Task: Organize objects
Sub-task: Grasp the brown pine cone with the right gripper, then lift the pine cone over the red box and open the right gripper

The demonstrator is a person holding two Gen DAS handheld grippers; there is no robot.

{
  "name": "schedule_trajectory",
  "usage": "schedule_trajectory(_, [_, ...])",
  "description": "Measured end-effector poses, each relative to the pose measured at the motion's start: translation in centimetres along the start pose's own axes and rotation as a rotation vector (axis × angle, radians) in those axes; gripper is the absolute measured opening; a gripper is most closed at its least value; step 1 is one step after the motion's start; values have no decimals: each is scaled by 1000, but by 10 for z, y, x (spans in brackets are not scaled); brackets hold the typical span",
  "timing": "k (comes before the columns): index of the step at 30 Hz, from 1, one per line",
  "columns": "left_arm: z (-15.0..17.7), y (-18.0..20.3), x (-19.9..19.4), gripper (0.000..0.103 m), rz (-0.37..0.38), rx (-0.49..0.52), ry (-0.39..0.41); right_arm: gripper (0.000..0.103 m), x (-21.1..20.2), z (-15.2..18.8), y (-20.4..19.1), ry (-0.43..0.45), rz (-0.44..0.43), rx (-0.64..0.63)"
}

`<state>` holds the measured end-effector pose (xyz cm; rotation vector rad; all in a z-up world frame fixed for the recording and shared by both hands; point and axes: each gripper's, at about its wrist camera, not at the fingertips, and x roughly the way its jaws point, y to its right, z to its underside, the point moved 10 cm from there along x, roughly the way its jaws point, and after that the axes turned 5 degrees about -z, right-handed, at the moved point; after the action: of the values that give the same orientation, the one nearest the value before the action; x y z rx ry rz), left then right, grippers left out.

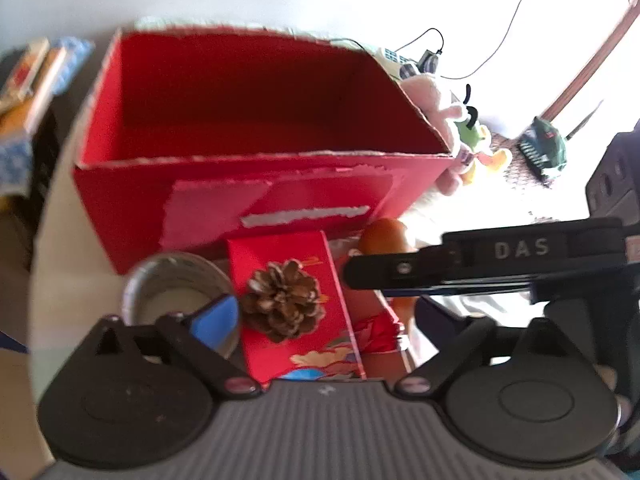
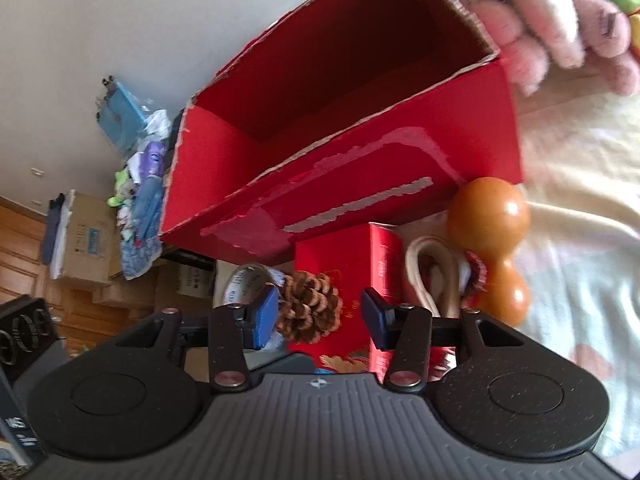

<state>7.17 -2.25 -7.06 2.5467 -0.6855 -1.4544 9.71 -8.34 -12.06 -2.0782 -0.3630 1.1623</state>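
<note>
My right tool (image 2: 318,318), jaws apart and ungripping, straddles the brown pinecone (image 2: 310,306) before the open red cardboard box (image 2: 360,152); next, close and lift.

the red packet (image 1: 296,320) runs under the gripper body, its printed picture half hidden.

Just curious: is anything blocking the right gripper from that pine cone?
Nothing visible. The pine cone lies on the small red box, right in front of the open right gripper, by its left finger.
</note>
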Motion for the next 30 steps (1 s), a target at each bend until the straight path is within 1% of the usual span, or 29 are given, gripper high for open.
schedule_trajectory(1, [-1, 3, 2, 88, 21, 3, 5, 50, 2, 0, -2, -7, -12, 0])
schedule_trajectory(2, [-1, 3, 5, 87, 21, 2, -1, 50, 4, 2, 1, -46, -1, 29])
schedule_trajectory(5, [8, -2, 16, 83, 22, -8, -51, 50, 16, 1, 5, -71, 9, 30])
schedule_trajectory(10, [10, -5, 31, 80, 30, -12, -66, 50, 31, 5, 13, -132, 8, 73])
schedule_trajectory(12, [11, -5, 33, 79, 41, -25, -80, 47, 33, 5, 14, -142, 9, 72])
schedule_trajectory(15, [11, -5, 31, 77, 29, -19, -69, 46, 32, 1, 10, -135, 11, 55])
schedule_trajectory(17, [10, -5, 29, 72, 24, -23, -69, 46, 26, -2, 9, -129, 2, 53])
schedule_trajectory(21, [-1, 3, 12, 72, 60, -23, -49, 46, 1, -13, -2, -87, -43, 31])
schedule_trajectory(24, [-21, 16, -11, 72, 92, 20, 10, 46, -22, -35, -22, -17, -66, -33])
schedule_trajectory(27, [-53, 33, -29, 72, 124, 69, 78, 47, -41, -71, -39, 74, -46, -132])
schedule_trajectory(30, [-91, 43, -32, 72, 148, 113, 133, 46, -43, -108, -46, 149, -3, -197])
